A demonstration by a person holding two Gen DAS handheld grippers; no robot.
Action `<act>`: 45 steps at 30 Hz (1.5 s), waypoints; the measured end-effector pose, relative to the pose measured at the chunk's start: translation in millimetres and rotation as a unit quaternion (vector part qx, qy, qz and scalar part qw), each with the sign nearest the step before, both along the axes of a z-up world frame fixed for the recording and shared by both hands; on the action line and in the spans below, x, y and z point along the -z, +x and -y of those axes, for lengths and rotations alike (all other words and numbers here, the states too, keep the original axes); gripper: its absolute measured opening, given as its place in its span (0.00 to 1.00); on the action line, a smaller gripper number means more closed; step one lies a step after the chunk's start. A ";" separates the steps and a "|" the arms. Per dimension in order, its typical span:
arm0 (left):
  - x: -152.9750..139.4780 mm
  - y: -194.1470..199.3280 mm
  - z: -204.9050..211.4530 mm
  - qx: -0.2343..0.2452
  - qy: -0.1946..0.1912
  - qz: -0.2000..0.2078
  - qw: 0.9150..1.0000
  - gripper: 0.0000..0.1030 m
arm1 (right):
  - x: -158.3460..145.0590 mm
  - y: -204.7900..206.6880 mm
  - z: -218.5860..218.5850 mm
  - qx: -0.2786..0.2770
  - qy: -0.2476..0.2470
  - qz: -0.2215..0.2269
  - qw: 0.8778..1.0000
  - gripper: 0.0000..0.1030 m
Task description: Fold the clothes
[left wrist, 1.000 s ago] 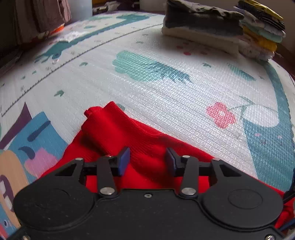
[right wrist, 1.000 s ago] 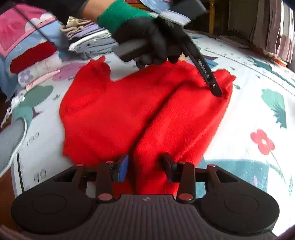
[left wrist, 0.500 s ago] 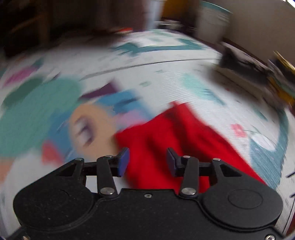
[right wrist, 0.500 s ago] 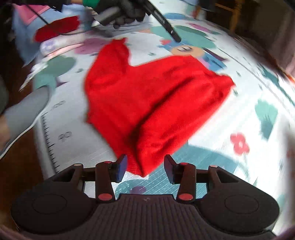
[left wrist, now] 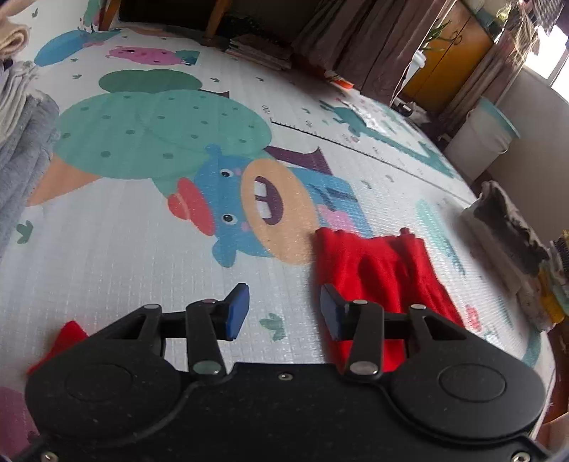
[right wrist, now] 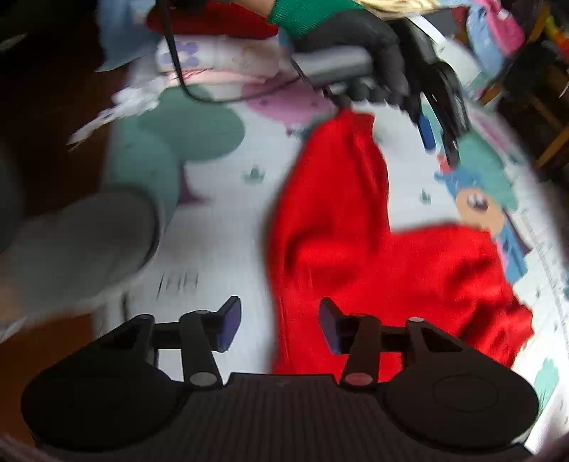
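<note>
A red garment [right wrist: 355, 248] lies partly folded on the cartoon play mat [left wrist: 142, 248]. In the left wrist view its folded part [left wrist: 377, 270] lies just right of my open, empty left gripper [left wrist: 282, 311], and a red tip [left wrist: 67, 336] shows at the lower left. My right gripper [right wrist: 277, 321] is open and empty over the garment's near left edge. In the right wrist view the left gripper [right wrist: 437, 124], held by a black-gloved hand [right wrist: 359, 32], hovers beyond the garment's far sleeve end. That view is blurred.
Stacks of folded clothes stand at the mat's right edge [left wrist: 512, 234] and left edge [left wrist: 21, 142], and more at the back [right wrist: 213, 60]. A grey slipper [right wrist: 78, 245] is at the mat's left side. A white bin [left wrist: 480, 138] and curtains stand beyond the mat.
Both grippers swung left and pulled back from the red garment, both open throughout. The left gripper moved off the cloth to over bare mat; the right now sits at the garment's left edge.
</note>
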State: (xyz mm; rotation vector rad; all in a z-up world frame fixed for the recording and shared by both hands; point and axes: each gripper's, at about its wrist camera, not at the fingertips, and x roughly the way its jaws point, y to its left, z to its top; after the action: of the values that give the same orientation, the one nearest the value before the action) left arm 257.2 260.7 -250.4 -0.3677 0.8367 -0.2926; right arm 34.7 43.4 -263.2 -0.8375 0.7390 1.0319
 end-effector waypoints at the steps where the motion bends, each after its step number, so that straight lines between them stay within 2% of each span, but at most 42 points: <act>1: 0.8 1.3 2.3 -0.001 -0.004 -0.001 1.000 0.42 | 7.8 -5.6 -12.2 0.015 0.000 0.016 1.000 0.44; 6: 7.0 6.0 8.3 0.001 -0.021 -0.009 1.000 0.42 | 33.7 -18.5 -50.3 0.063 -0.032 0.060 0.996 0.44; 11: 17.8 19.2 19.5 0.017 -0.032 -0.025 0.999 0.43 | 30.7 -13.3 -55.2 0.073 -0.039 0.078 0.994 0.48; 13: 25.0 29.0 23.7 0.018 -0.044 -0.038 0.998 0.43 | 29.6 -4.2 -54.5 0.094 -0.037 0.061 0.993 0.45; 14: 27.8 34.4 25.5 0.016 -0.049 -0.042 0.998 0.43 | 28.4 0.6 -51.3 0.111 -0.031 0.048 0.992 0.38; 17: 32.9 52.0 31.9 0.012 -0.061 -0.049 0.997 0.43 | 24.5 14.8 -40.8 0.162 -0.011 0.015 0.987 0.31; 18: 33.9 57.7 34.0 0.013 -0.066 -0.051 0.996 0.43 | 23.3 16.9 -38.7 0.171 -0.004 0.008 0.985 0.25; 21: 37.1 74.7 43.6 0.017 -0.069 -0.059 0.996 0.42 | 17.8 20.3 -30.9 0.199 0.019 -0.014 0.980 0.20; 24: 39.7 84.0 50.4 0.022 -0.070 -0.067 0.995 0.40 | 12.6 19.5 -22.5 0.230 0.048 -0.031 0.971 0.19; 29: 44.7 90.2 58.2 0.031 -0.079 -0.087 0.993 0.29 | 7.3 23.0 -7.5 0.276 0.093 -0.048 0.955 0.17; 31: 45.5 88.6 60.4 0.027 -0.074 -0.089 0.993 0.04 | 6.8 23.9 -4.4 0.293 0.106 -0.051 0.949 0.16; 33: 42.0 85.4 61.3 0.019 -0.068 -0.082 0.994 0.00 | 6.1 23.4 -2.8 0.306 0.118 -0.051 0.943 0.16; 37: 23.2 76.8 63.7 -0.003 -0.051 -0.061 0.997 0.00 | 6.2 25.4 2.5 0.329 0.143 -0.052 0.932 0.15; 39: 12.1 75.3 69.6 -0.002 -0.044 -0.050 0.998 0.00 | 3.4 26.1 11.1 0.347 0.164 -0.058 0.922 0.15; 41: 1.4 74.8 77.8 -0.001 -0.039 -0.041 0.998 0.00 | 0.7 29.7 24.0 0.372 0.193 -0.077 0.905 0.15; 45: -11.8 78.8 101.4 0.003 -0.006 -0.036 0.999 0.00 | -1.5 34.7 59.9 0.426 0.262 -0.126 0.857 0.15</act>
State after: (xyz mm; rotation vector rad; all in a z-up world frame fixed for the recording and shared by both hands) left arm 336.0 159.4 -238.6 -0.3898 0.9080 -0.2916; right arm 69.4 -16.6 -261.7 0.1379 0.8717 0.4744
